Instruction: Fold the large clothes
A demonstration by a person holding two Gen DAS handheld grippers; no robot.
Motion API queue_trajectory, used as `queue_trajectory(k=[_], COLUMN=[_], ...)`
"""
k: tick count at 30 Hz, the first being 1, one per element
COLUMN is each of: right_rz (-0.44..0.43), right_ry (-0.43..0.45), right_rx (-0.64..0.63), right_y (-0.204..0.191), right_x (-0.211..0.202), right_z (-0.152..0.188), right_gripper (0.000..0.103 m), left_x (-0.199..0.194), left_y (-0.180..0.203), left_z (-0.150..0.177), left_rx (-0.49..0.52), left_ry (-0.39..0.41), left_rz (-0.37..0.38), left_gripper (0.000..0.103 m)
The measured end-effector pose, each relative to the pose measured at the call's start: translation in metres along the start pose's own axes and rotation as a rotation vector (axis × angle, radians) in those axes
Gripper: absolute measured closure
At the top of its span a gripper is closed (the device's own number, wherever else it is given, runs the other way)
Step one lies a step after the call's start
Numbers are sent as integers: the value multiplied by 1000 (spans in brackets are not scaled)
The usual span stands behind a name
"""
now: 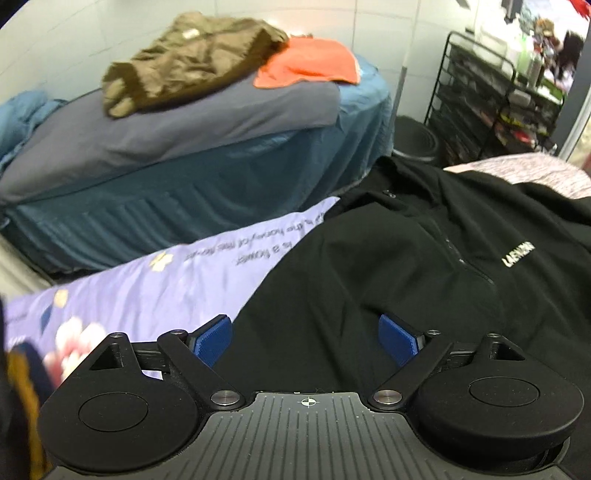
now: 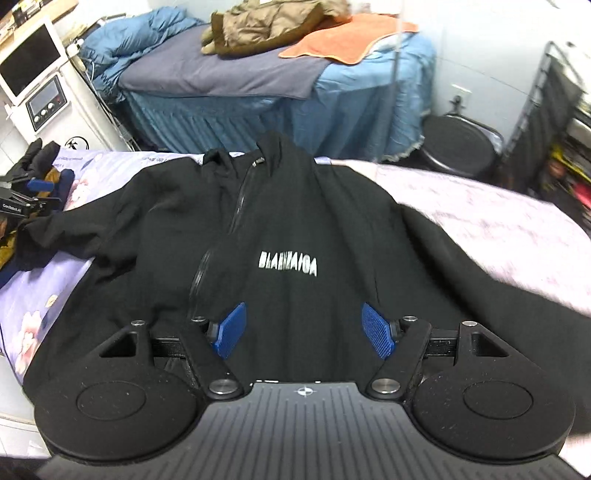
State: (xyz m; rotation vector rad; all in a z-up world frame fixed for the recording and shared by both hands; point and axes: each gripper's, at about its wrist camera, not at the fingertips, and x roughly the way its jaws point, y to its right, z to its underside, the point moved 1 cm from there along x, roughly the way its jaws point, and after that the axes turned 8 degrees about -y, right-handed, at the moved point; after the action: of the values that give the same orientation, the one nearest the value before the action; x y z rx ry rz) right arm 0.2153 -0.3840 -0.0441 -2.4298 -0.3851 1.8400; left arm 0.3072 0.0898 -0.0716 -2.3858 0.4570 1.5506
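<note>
Bedroom, lilac floral bedsheet as work surface. Black zip-front hooded jacket with white chest lettering lies spread front-up on sheet, hood at far end, sleeves out to both sides. Judged soft, limp, moderately heavy; thick fabric should pinch well, zip line stiffer. Best hold likely sleeve cuff or shoulder seam. Right gripper above jacket's lower chest, jaws wide apart, holding nothing. Left gripper over jacket's left edge, likewise wide, nothing held. Beyond jacket: blue-skirted bed with olive-brown coat, orange towel.
</note>
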Motion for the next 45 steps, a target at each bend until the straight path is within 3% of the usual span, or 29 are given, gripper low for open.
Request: queue_trajectory(k=[4, 8, 12, 14, 15, 16, 18, 19, 20, 23, 27, 29, 31, 34, 35, 36, 37, 39, 41, 42, 43, 45], right_rz=[-1, 54, 97, 71, 63, 57, 45, 38, 26, 24, 47, 92, 143, 222, 260, 303, 348, 382, 350, 327, 296, 196], right_ry=[-28, -41, -33, -54, -75, -101, -112, -88, -65, 23, 153, 226, 245, 180, 149, 113, 93, 138, 228, 266, 292, 306], right_rx=[-52, -146, -139, -77, -52, -40, -50, -65, -81, -141, -106, -100, -76, -55, -35, -8, 14, 40, 35, 14, -12, -62], right_y=[8, 16, 31, 43, 48, 51, 52, 51, 48, 41, 49, 55, 62, 69, 71, 72, 69, 63, 53, 45, 37, 26], right_x=[65, 133, 189, 211, 222, 231, 236, 231, 226, 193, 144, 129, 134, 172, 187, 202, 212, 214, 197, 184, 172, 147], right_z=[-58, -122, -173, -184, -186, -184, -173, -167, -163, -153, -150, -143, -140, -145, -148, -151, -151, -146, -136, -128, -117, -86], right_gripper=[32, 35, 36, 41, 50, 67, 89, 96, 96, 98, 98, 98, 97, 89, 80, 63, 59, 58, 51, 39, 28, 25], left_x=[45, 97, 145, 165, 171, 174, 173, 168, 161, 136, 98, 112, 135, 163, 164, 160, 153, 126, 90, 74, 63, 47], left_y=[-7, -18, -16, -9, -7, -5, 0, 3, 6, 7, -7, -6, 1, 12, 12, 14, 13, 14, 18, 22, 29, 50], left_z=[-41, -76, -87, -84, -82, -79, -75, -76, -78, -91, -114, -121, -122, -118, -115, -116, -116, -108, -91, -79, -68, -37], left_rx=[45, -74, -204, -234, -247, -256, -243, -214, -170, -96, -134, -130, -135, -173, -184, -190, -201, -206, -172, -146, -120, -77], left_ry=[-36, -83, -163, -228, -246, -252, -259, -257, -244, -178, 19, -21, -67, -125, -117, -88, -52, 41, 142, 175, 189, 176], left_rz=[28, 57, 189, 181, 172, 178, 189, 192, 188, 153, 71, 58, 9, -146, -185, -208, -219, -194, -141, -114, -89, -45], left_gripper=[0, 0, 0, 0, 0, 0, 19, 38, 49, 61, 63, 63, 56, 7, 1, 0, 0, 0, 0, 0, 0, 0])
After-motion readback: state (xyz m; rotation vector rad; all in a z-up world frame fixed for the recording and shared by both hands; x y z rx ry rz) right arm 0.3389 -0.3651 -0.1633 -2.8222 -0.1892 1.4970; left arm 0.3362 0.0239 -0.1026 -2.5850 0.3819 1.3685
